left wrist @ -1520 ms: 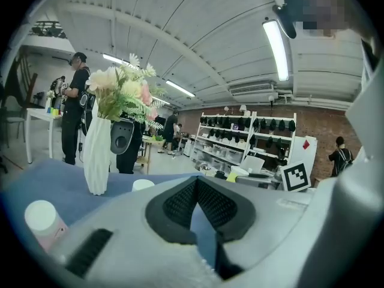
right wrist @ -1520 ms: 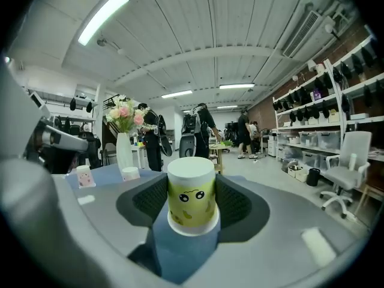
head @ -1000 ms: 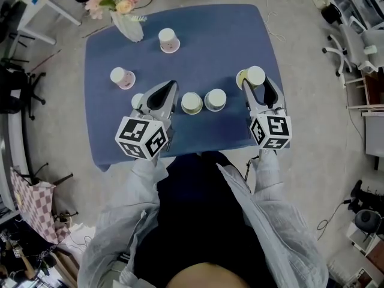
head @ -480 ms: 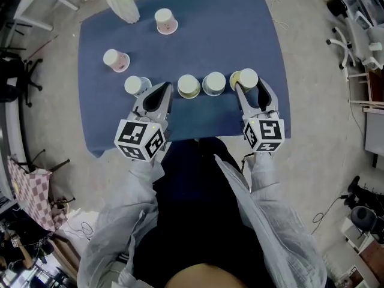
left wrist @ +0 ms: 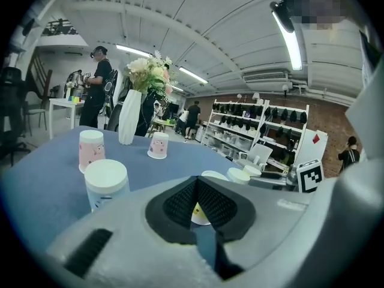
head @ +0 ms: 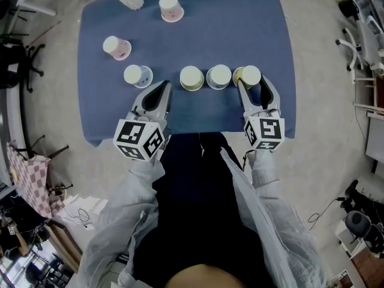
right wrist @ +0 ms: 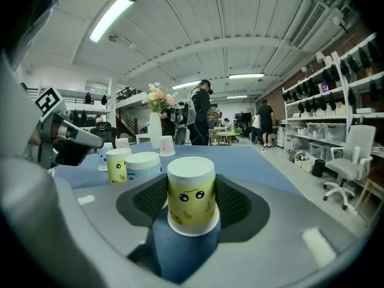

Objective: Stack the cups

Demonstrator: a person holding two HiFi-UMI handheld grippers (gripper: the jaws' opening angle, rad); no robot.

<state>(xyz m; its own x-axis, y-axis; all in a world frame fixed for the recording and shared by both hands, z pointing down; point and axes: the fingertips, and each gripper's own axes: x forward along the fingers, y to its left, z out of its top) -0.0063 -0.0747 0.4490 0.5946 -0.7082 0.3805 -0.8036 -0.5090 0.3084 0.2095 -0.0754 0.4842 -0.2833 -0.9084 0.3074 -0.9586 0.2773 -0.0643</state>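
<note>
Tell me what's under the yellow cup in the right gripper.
Only the blue tablecloth shows below the yellow cup, held mouth-down by the right gripper. Its hollow inside is covered, and whether the rim touches the cloth can't be told.

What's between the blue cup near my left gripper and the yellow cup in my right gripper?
Two upside-down cups, side by side: a pale yellow cup and a light blue cup. The head view shows them.
</note>
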